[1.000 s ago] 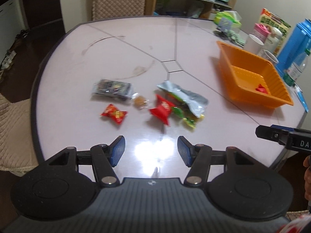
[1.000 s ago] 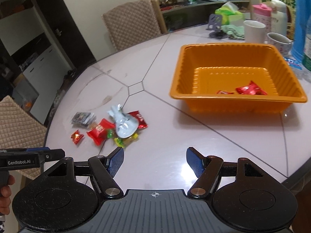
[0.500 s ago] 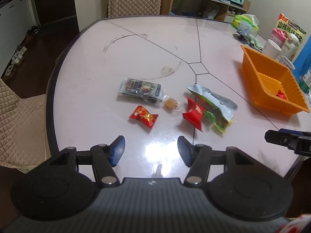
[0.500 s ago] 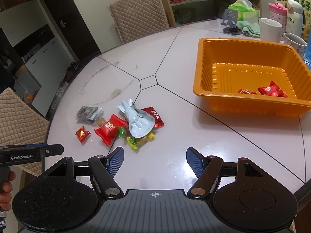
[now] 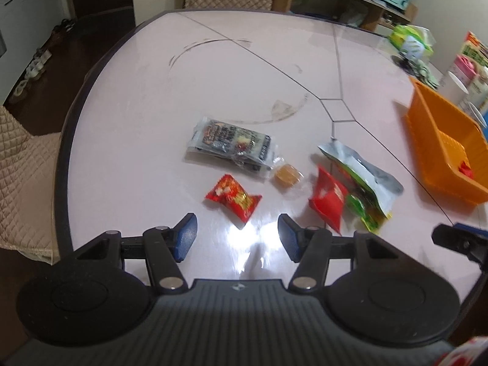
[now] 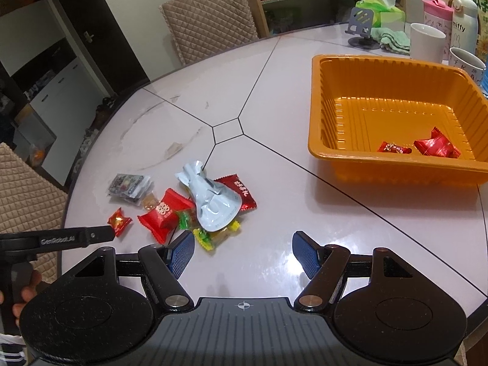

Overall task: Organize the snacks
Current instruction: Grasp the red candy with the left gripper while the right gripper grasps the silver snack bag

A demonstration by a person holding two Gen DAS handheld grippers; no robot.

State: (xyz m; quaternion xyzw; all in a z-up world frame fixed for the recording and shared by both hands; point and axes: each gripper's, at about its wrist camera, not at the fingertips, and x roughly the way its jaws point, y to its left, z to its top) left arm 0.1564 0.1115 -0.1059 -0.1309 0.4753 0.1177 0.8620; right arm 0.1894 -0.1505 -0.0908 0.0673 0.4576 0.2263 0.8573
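Left gripper (image 5: 237,238) and right gripper (image 6: 243,253) both hover with fingers spread.

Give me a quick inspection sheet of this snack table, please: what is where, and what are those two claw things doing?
Surface: pale round table, smudged, with dark seam lines.
Job's things: orange tray holds two red candies; loose on the table lie a silver pouch, a dark packet, a red candy, a red packet, a small clear-wrapped sweet and green-yellow sweets.
Clutter: mugs, bottles, a tissue box and a green cloth beyond the tray.
Grippers: left gripper and right gripper both open and empty, above the table.
Cables: nothing seen.
Surroundings: quilted chairs, shelf with a toaster oven.
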